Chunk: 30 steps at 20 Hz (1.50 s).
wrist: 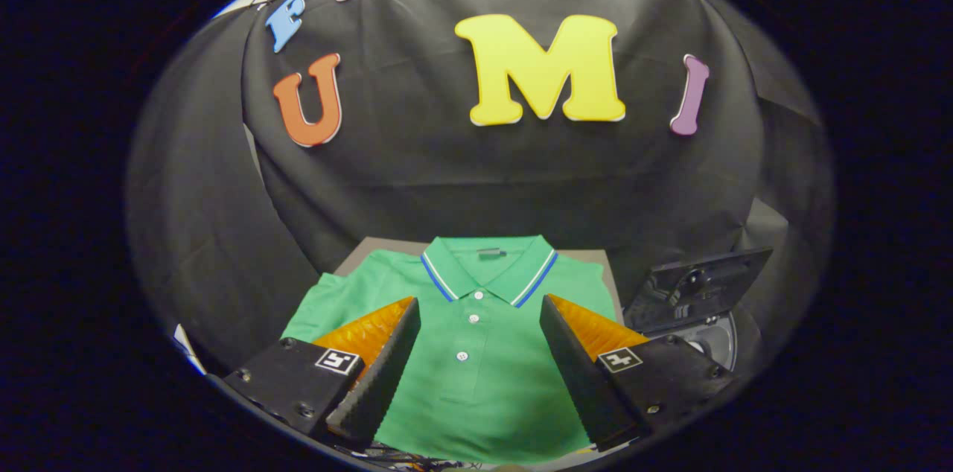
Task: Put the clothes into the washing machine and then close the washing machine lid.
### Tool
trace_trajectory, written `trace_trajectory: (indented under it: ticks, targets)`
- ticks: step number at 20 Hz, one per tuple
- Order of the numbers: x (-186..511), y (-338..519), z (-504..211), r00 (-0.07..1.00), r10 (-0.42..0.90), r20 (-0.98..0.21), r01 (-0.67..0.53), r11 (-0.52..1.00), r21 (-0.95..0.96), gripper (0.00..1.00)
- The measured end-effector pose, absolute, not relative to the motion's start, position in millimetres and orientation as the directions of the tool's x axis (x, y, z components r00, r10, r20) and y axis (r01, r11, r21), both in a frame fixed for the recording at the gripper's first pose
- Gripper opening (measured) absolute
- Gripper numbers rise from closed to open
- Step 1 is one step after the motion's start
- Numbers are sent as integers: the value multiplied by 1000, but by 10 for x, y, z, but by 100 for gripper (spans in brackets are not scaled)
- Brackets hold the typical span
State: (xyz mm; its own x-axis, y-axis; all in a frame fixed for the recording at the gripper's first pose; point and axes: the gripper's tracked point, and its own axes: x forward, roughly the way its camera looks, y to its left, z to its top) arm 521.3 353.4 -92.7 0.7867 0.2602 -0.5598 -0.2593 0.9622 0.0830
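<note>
Green polo [476, 353] flat on the table [357, 252], collar pointing away, sitting between and under the fingers [376, 368]. Gripper [480, 308] spread wide, hovering over the shirt, pinching nothing. Off to the right, washer [715, 338] with lid [703, 286] propped open, just beside the shirt.

We see the washing machine [700, 308] partly hidden behind the right finger [588, 360]; the fingers cover the green polo shirt's [476, 353] sides.

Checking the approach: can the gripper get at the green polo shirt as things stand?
Probably yes. The gripper has its jaws open above the green polo shirt, which lies flat between them with nothing on top.
</note>
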Motion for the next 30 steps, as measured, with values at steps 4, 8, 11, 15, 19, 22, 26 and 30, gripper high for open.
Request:
trace_trajectory:
  ticks: [4,8,11,15,19,22,26,30]
  targets:
    - [5275,3562,-1250,737,235,-634,-239,968,81,100]
    - [5296,3533,-1508,705,198,-681,-226,973,49,100]
    - [5319,3529,-1508,712,176,-679,-220,975,21,100]
    - [5301,3532,-1523,680,154,-717,-212,977,9,100]
    - [5301,3528,-1520,665,172,-727,-249,969,2,99]
    - [5300,3520,-1523,662,167,-731,-250,968,-4,98]
    - [5292,3605,-1516,637,173,-751,-267,964,-4,80]
    - [5294,3644,-1515,644,173,-745,-244,970,14,52]
